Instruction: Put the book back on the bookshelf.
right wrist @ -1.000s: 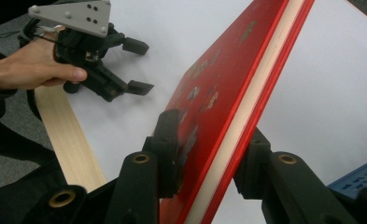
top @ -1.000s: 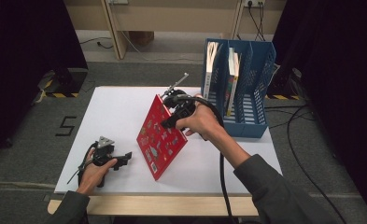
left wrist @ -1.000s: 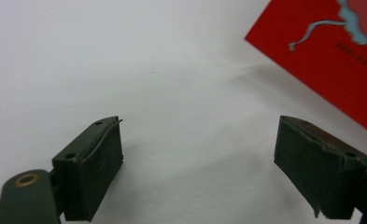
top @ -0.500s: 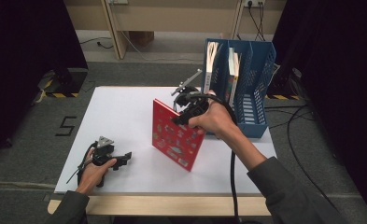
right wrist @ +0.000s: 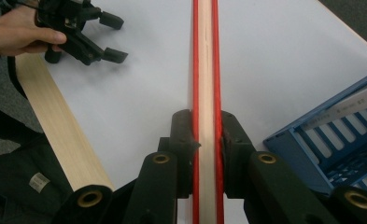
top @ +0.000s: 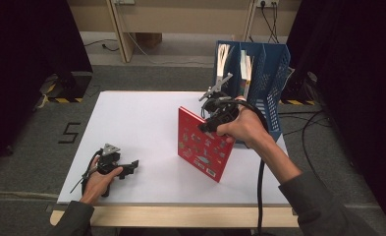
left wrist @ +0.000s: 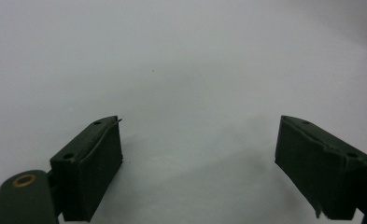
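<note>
We see the right claw [right wrist: 204,140] clamped on the top edge of the red book [top: 203,145], held upright above the table [top: 131,118] near the blue file rack [top: 269,73]; thin, stiff and probably light, it seems best gripped at the edge, while the left claw [top: 129,166] rests open and empty.

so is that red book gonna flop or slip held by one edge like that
Probably not flop: the red book keeps flat while the right gripper clamps just its top edge, so its covers look stiff. The slim block of pages suggests it is fairly light. The cover looks glossy, so it could slide a little. Set down on edge, it would likely tip over.
</note>
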`<state>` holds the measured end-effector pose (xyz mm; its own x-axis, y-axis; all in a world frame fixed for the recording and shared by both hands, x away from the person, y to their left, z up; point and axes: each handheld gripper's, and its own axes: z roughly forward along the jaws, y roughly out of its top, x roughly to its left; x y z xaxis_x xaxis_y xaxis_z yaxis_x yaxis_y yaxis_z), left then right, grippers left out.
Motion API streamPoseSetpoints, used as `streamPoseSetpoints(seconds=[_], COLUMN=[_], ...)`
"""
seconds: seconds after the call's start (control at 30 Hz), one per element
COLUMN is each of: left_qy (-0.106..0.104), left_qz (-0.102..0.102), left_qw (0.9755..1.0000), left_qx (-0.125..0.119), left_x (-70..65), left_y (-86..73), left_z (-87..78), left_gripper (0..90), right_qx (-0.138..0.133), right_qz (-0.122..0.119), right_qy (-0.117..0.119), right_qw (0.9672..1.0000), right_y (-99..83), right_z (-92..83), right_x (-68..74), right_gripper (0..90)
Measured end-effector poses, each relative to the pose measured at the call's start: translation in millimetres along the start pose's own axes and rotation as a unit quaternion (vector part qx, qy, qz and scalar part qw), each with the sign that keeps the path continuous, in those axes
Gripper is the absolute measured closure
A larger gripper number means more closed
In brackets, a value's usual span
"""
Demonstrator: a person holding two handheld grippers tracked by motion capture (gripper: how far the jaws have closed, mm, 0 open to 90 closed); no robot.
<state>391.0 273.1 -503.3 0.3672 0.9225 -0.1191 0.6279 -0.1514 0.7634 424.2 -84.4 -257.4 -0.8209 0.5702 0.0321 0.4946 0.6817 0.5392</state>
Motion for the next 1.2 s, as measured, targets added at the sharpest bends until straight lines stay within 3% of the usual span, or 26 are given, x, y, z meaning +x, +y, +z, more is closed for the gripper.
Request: streamPoseSetpoints(seconds=[0.17, 0.77, 0.97, 1.2], left_qy=[0.002, 0.004, 0.003, 0.002], left_qz=[0.009, 0.015, 0.014, 0.013], left_qw=[1.0000, 0.9999, 0.9999, 0.9999], left_qx=[0.003, 0.006, 0.005, 0.004], left_x=[-1.6, -2.4, -2.4, -2.3], left_y=[-0.1, -0.2, -0.2, -0.2], left_z=[0.8, 1.1, 1.2, 1.3], left_gripper=[12.8, 12.0, 11.9, 11.7], right_qx=[0.003, 0.052, 0.057, 0.048], right_qz=[0.003, 0.006, 0.007, -0.001], right_qy=[0.007, -0.005, -0.002, 0.000], right_qw=[1.0000, 0.9986, 0.9983, 0.9988], right_y=[0.3, 3.5, 4.4, 2.3], right_z=[5.6, 17.2, 22.7, 15.8], right_x=[-2.7, -5.4, -5.5, -3.8], right_gripper=[78.6, 77.0, 77.4, 78.8])
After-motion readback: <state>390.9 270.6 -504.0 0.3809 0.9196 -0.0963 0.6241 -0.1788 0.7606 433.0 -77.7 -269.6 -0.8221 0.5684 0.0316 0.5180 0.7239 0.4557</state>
